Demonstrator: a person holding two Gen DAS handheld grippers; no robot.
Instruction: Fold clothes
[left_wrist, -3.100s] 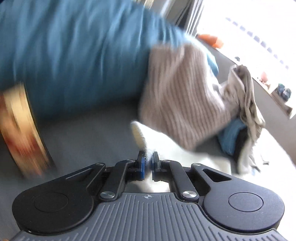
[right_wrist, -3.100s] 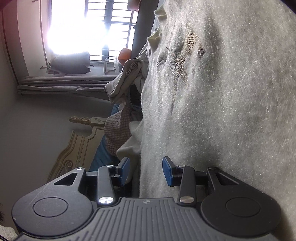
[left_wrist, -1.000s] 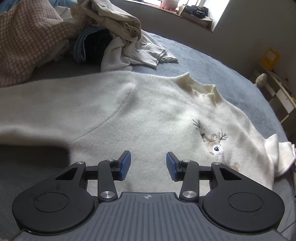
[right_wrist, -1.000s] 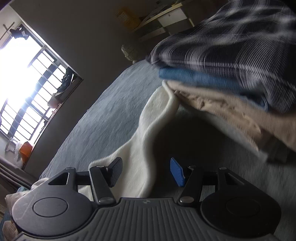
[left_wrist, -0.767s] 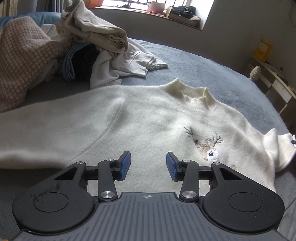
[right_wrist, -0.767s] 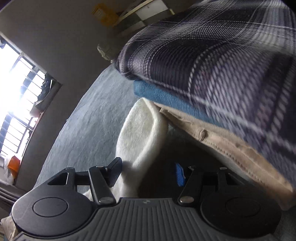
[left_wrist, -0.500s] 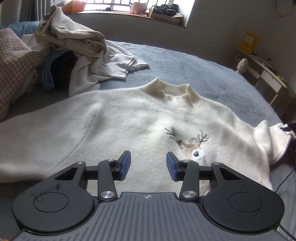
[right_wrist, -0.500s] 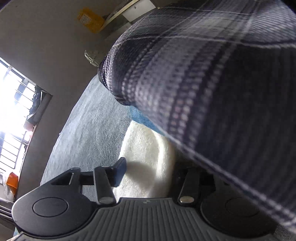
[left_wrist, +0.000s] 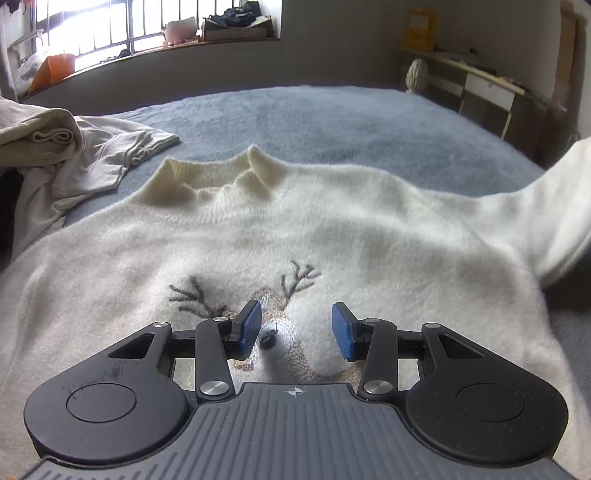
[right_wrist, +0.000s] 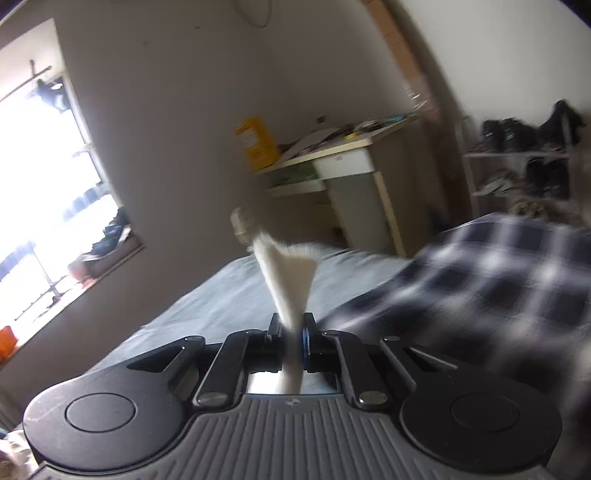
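A cream-white fuzzy sweater with an embroidered reindeer on its chest (left_wrist: 332, 229) lies front-up and spread flat across a grey-blue fleece bedspread (left_wrist: 332, 122), its ribbed collar pointing to the far side. Nearest the camera, the left gripper (left_wrist: 295, 330) hangs just over the reindeer's face, its blue-padded jaws standing wide apart with nothing between them; whether the pads touch the knit cannot be told. At right, one sleeve of the sweater rises off the bed toward the edge of the left wrist view. In the right wrist view, the right gripper (right_wrist: 291, 332) has its jaws pinched nearly together on the white cuff end of that sleeve (right_wrist: 290, 280), which fans out upward beyond the tips. Just right of it sits a blurred dark navy and white plaid garment (right_wrist: 480, 295) on the bedspread. On the left side, beyond the sweater's shoulder, a rumpled heap of beige and off-white clothes (left_wrist: 70, 155) rests on the bed, close to the collar but apart from it. Farther off, a pale wooden desk with a white drawer (right_wrist: 354, 173) and a yellow box (right_wrist: 256, 142) on it stands against the grey wall at right, and a barred window (left_wrist: 110, 29) with a cluttered sill glows along the far wall
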